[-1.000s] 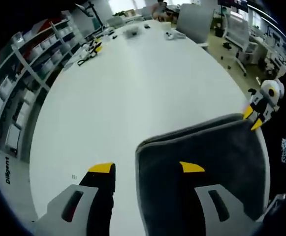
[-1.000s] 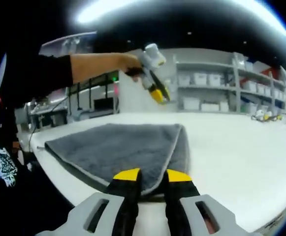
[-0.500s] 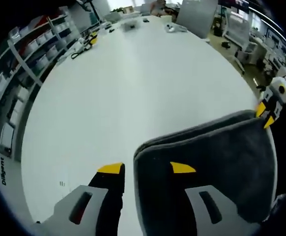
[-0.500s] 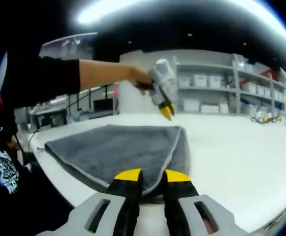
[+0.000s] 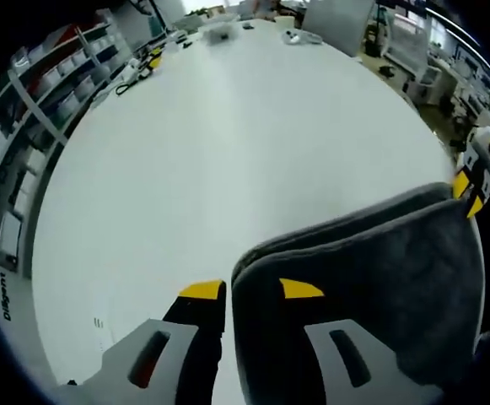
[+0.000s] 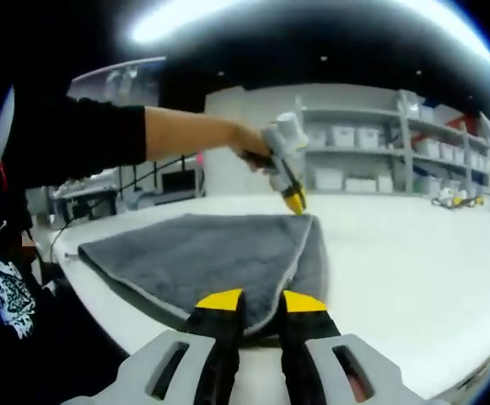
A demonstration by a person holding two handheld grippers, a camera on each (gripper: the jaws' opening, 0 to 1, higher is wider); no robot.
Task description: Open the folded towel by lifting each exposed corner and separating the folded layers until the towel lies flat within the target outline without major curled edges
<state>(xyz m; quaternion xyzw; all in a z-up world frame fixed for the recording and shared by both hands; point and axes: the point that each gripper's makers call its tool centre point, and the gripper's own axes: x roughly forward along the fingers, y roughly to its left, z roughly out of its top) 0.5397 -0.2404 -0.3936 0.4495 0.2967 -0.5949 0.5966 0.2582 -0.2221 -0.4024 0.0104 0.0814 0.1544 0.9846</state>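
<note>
White laminate is the broadest thing we see: the table (image 5: 228,143) runs away from us in the left gripper view, and shelving with bins (image 6: 371,156) lines the room beyond it. On the table's near edge lies the grey folded towel (image 6: 202,253), its doubled layers showing a pale hem along the fold.

In the right gripper view we see a person's arm in a dark sleeve (image 6: 76,139) reaching over the towel with the left gripper (image 6: 294,202), whose yellow tips point down at the towel's far corner, touching it or just above it. In its own view, the left gripper (image 5: 251,289) has its jaws a narrow gap apart, straddling the towel's corner edge; we cannot tell whether they pinch it.

The right gripper (image 6: 261,299) sits at the towel's near corner, its yellow-tipped jaws drawn close on the hem between them.
</note>
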